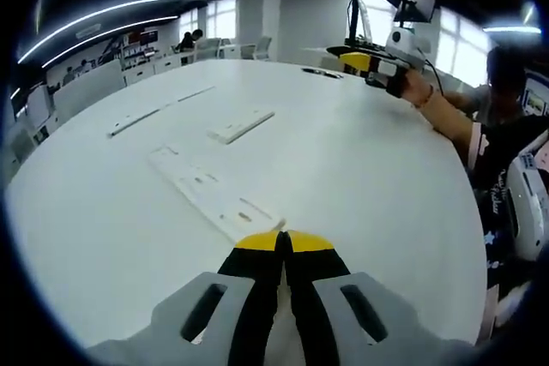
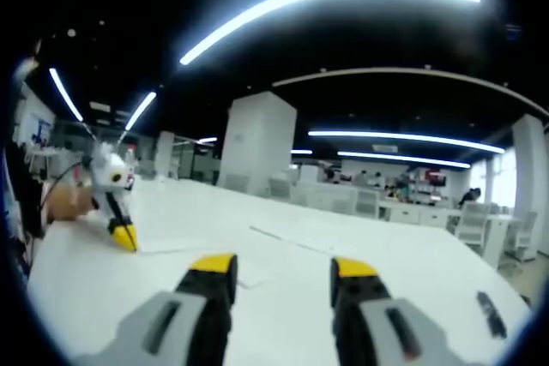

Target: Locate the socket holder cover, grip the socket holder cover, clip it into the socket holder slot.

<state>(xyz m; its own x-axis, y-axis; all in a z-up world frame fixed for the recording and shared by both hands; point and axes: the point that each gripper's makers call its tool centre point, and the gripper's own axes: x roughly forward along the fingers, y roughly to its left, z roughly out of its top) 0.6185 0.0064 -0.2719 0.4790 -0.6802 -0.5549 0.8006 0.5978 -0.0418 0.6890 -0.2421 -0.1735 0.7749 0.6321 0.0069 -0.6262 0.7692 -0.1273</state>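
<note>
Flat, white socket holder cover [image 1: 242, 126], unheld

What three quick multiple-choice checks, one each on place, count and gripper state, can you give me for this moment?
1. Where does the long white strip nearest the left gripper lie?
A. On the white table, just ahead of the jaws
B. Held in the right gripper
C. On a chair

2. How many white strips lie on the table in the left gripper view?
A. One
B. Three
C. Six

3. How do the right gripper's jaws stand?
A. Shut on a strip
B. Apart, nothing between them
C. Shut, empty

Answers:
1 A: the nearest strip lies flat on the table before the yellow tips.
2 B: nearest strip, middle strip, far strip.
3 B: the right gripper shows table between its tips.
</note>
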